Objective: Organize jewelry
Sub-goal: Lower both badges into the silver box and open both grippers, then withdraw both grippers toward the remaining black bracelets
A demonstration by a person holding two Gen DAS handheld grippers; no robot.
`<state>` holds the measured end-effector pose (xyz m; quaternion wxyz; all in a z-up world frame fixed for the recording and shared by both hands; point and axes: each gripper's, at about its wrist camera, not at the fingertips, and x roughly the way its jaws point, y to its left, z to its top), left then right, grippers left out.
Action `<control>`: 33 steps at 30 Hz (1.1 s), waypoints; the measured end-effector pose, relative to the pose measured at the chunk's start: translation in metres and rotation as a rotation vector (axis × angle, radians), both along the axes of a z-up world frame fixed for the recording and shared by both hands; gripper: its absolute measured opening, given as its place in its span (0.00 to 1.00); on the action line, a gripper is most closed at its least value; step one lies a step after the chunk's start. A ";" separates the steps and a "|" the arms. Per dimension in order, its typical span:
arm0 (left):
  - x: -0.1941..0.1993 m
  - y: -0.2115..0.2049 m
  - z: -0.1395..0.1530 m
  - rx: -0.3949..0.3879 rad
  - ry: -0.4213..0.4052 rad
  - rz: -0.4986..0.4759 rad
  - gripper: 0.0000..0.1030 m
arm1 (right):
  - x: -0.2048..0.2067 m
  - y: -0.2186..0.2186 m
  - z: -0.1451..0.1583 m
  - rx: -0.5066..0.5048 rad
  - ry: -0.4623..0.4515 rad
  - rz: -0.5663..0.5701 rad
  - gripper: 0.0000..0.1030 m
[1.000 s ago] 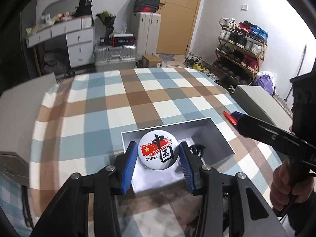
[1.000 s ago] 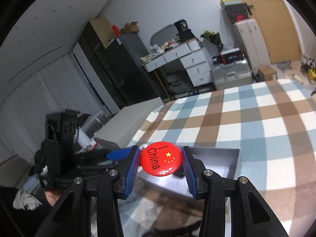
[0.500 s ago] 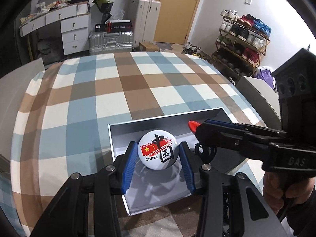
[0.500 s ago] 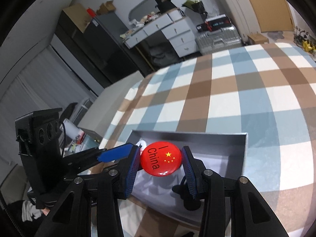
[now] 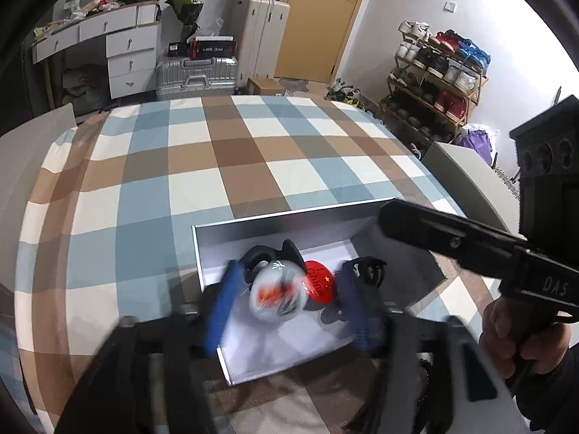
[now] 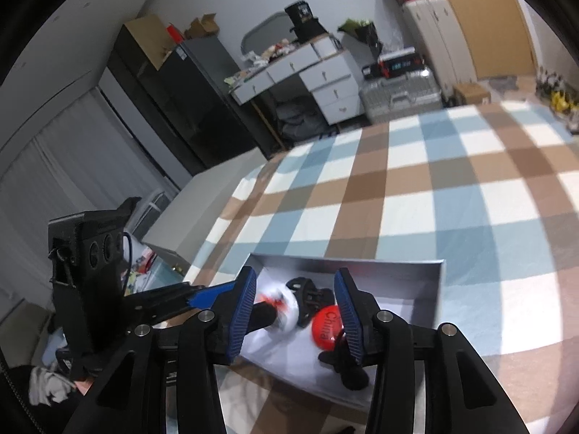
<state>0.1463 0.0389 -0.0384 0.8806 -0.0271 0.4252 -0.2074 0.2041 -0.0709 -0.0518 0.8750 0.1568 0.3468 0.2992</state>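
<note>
Both ribbed blue tongs, left [image 5: 289, 303] and right [image 6: 295, 313], spread, ungripping; round glossy white badge [image 5: 278, 294], red badge [image 5: 320, 282] in grey box [image 5: 289, 217]

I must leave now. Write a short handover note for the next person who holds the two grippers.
Left gripper: open, white badge between its fingers, blurred, seems loose.
Right gripper: open, empty, above the box.
Things: red badge and black hair clips lie inside the grey box on the checked cloth.
Done: both badges are in the box.
Left: pull both grippers out; check whether other jewelry remains outside.
</note>
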 end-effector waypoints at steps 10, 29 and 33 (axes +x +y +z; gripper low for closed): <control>-0.023 -0.005 0.021 0.034 -0.064 0.043 0.68 | -0.055 -0.022 0.026 -0.035 -0.154 -0.054 0.77; -0.090 -0.004 0.024 0.115 -0.176 0.233 0.92 | -0.165 -0.042 0.011 -0.149 -0.329 -0.136 1.00; -0.103 -0.001 0.013 0.068 -0.148 0.205 0.97 | -0.176 -0.046 -0.003 -0.171 -0.300 -0.154 1.00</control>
